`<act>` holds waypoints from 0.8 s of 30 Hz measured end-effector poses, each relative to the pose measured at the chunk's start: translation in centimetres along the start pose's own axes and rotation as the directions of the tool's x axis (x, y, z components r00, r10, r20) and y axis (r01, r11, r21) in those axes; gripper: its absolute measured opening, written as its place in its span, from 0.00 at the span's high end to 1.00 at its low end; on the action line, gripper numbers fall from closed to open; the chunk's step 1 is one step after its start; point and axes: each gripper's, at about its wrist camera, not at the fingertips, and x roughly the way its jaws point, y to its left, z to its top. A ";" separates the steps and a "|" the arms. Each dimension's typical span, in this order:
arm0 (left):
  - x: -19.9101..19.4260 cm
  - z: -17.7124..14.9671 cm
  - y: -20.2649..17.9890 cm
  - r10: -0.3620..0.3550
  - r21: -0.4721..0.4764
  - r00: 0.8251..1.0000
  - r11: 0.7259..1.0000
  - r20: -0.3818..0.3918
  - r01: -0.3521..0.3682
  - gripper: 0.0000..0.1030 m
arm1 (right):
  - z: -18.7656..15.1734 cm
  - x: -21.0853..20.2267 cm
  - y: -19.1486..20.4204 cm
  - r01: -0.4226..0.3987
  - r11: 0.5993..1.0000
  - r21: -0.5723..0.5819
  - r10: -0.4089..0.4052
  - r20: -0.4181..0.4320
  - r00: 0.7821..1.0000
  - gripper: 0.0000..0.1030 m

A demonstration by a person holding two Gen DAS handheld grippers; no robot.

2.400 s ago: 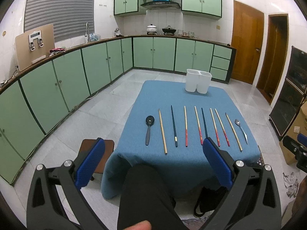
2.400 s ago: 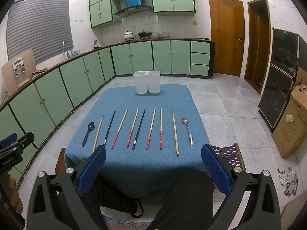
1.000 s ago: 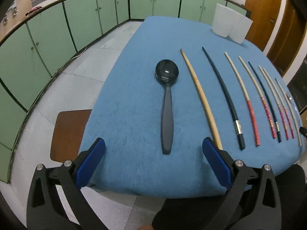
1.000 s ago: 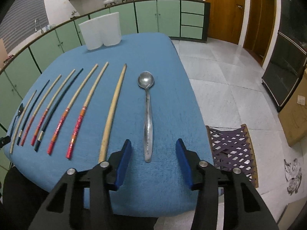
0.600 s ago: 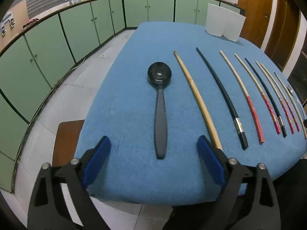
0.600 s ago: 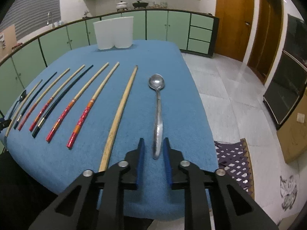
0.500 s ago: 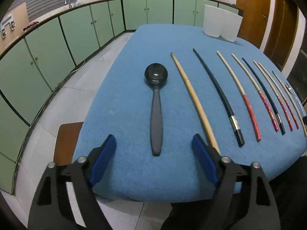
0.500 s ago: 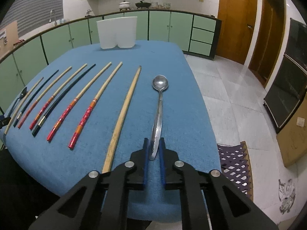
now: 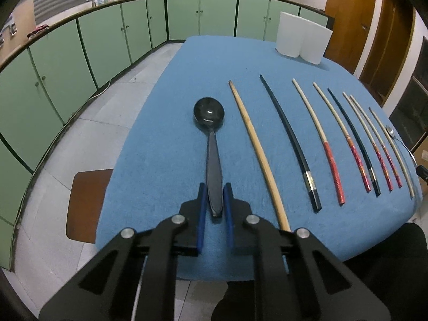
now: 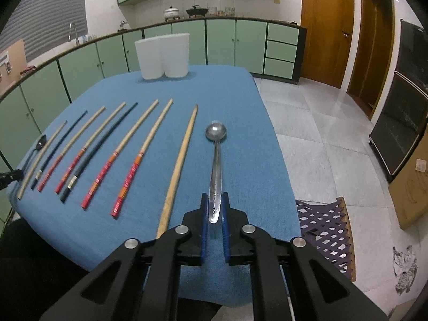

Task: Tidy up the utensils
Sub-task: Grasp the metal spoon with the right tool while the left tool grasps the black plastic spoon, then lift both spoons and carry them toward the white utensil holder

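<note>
Left gripper: we have it narrowed around the tail of the black spoon's handle, blue pads on either side; they look to be touching it, though we cannot quite confirm pressure from this view.
Black spoon: lies flat on the blue cloth at the left end of the row, bowl pointing to 12 o'clock, handle running back to 6 o'clock into our gripper.
Right gripper: closed down on the tail of the steel spoon's handle, the pads pinching its flat sides.
Steel spoon: at the right end of the row, bowl at 12 o'clock, near the bench's right edge.
Chopsticks: eight loose sticks in the row between the two spoons, some plain, some dark, some red-banded, all well apart from both grips.
White holder: two-compartment tub standing upright at 12 o'clock, far end of the bench.
Handling, steel spoon: we judge it stiff, smooth and slippery; gripped at the very tail, the bowl end will want to droop, so a firm squeeze matters.
Handling, black spoon: probably plastic, light and rigid; its thicker handle should seat better between the pads.
Where to hold: the wide tail of each handle, as now, keeps the bowls free to go into the holder.
Risk: a spoon pivoting in the pads during the lift.
</note>
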 end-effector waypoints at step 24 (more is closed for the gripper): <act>-4.9 8.2 -0.5 -0.075 0.031 0.982 0.997 0.175 0.071 0.89 | 9.5 -2.5 0.3 -0.051 0.998 -0.042 0.055 0.101 0.993 0.91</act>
